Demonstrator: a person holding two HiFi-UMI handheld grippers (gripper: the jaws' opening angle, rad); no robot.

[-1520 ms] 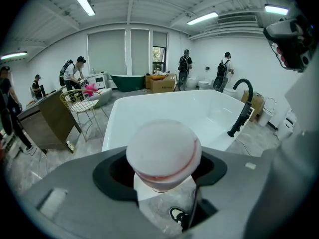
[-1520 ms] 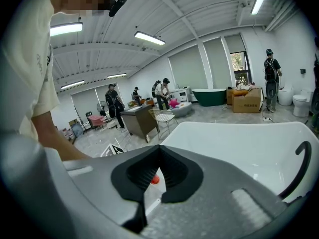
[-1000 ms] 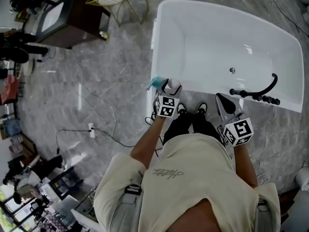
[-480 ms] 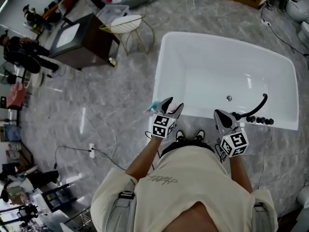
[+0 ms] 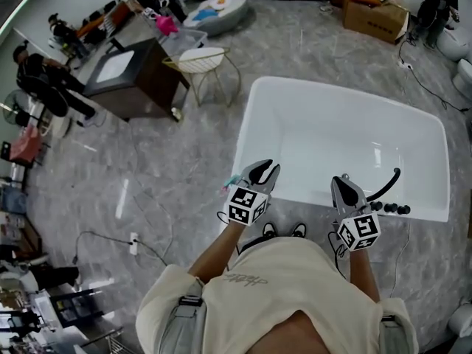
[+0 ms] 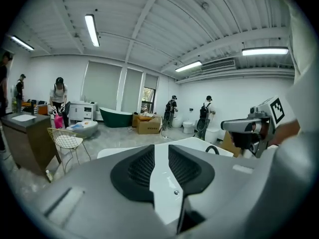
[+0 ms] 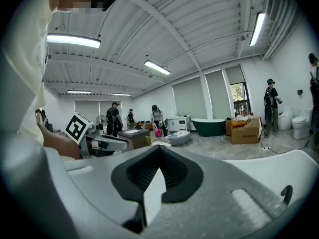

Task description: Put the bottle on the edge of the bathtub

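Bottle sits freed on the bathtub rim now that the left gripper has lifted away, jaws closing on nothing; placement looks done.

The bottle shows only a small teal top, mostly hidden, at the near left corner of the bathtub; the bathtub is white, deep, rectangular, with a black tap at its near edge.
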